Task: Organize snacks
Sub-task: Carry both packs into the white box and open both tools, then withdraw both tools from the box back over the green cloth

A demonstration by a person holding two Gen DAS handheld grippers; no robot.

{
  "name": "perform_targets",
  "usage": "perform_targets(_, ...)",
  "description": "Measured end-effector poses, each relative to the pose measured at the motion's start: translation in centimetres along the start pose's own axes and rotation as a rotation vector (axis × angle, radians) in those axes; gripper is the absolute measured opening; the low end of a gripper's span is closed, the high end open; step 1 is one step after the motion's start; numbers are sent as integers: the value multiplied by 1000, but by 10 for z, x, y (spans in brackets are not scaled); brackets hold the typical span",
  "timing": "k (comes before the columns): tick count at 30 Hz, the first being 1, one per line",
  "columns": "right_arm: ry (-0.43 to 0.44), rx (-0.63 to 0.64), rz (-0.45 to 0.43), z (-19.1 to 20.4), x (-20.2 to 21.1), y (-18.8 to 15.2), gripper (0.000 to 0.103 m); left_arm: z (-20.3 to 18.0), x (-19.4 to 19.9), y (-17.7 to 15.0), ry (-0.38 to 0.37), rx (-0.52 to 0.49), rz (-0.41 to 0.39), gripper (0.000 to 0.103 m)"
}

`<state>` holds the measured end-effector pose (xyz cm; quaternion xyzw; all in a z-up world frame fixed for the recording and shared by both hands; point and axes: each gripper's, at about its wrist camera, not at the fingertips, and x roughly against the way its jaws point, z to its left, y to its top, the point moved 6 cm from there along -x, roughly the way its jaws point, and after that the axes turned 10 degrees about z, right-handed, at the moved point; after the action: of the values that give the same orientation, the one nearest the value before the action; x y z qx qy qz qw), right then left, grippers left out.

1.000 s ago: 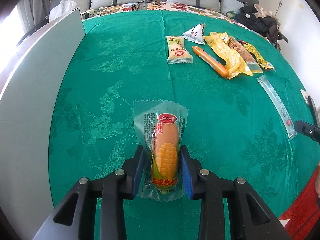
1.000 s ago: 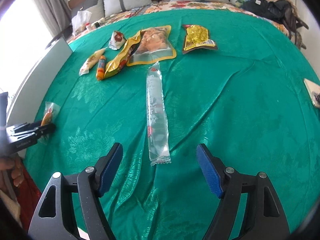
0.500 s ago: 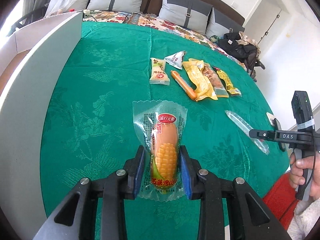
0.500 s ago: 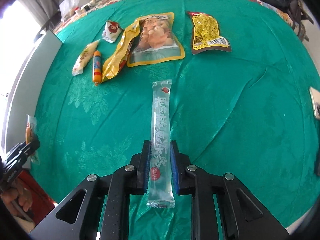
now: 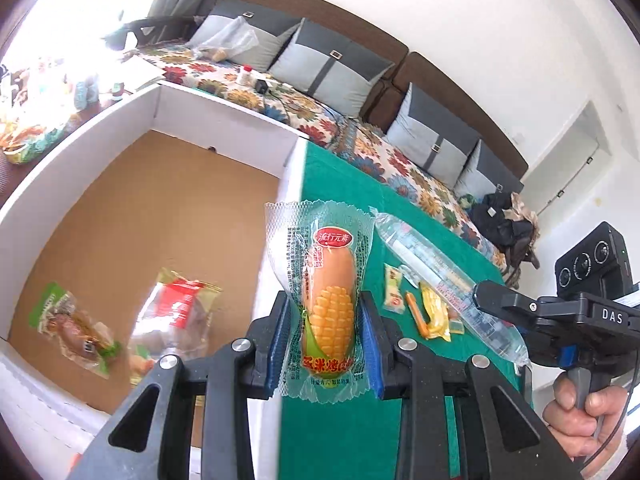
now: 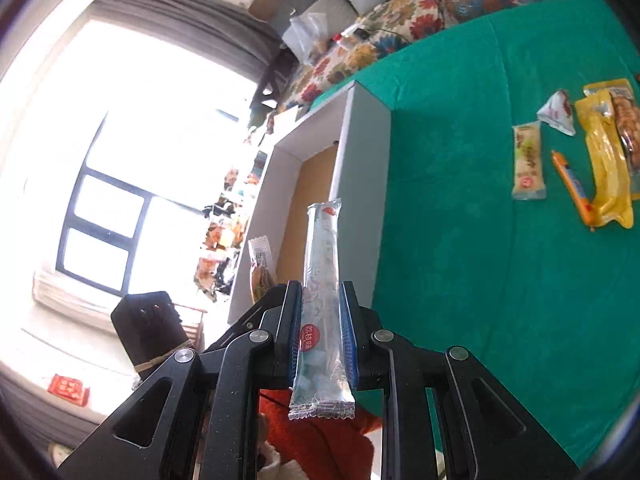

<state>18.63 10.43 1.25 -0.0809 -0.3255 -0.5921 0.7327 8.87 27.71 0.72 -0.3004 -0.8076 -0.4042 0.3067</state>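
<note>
Snacks both airborne now: left gripper (image 5: 324, 344) clenched on corn sausage pack (image 5: 324, 304), right gripper (image 6: 320, 332), wide a second ago, clamped on clear jelly stick (image 6: 322, 300). Both off the green cloth (image 6: 500, 260), heading to the white box (image 5: 132, 200). Drop-off next, I'd judge.

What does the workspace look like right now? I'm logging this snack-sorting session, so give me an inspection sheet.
Surface: green cloth, snacks lying at its far side.
Job's things: white box holds two packets; corn sausage packet and long clear stick packet are lifted.
Clutter: black bag on the sofa.
Grippers: left tongs shut on the corn sausage packet; right tongs shut on the long clear stick packet.
Cables: thin cable by the hand.
Surroundings: floral sofa, grey cushions, bright window.
</note>
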Motion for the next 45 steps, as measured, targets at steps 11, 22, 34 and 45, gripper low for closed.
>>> perform_targets(11, 66, -20, 48, -2, -80, -16, 59, 133, 57, -19, 331, 244, -150, 79)
perform_targets(22, -922, 48, -205, -262, 144, -99, 61, -52, -12, -68, 71, -85, -63, 99)
perform_targets(34, -1053, -156, -466, -307, 237, -111, 74, -148, -186, -143, 189, -371, 241, 99)
perform_targets(45, -1017, -267, -406, -341, 244, -122, 74, -116, -248, -105, 347, -377, 157, 102)
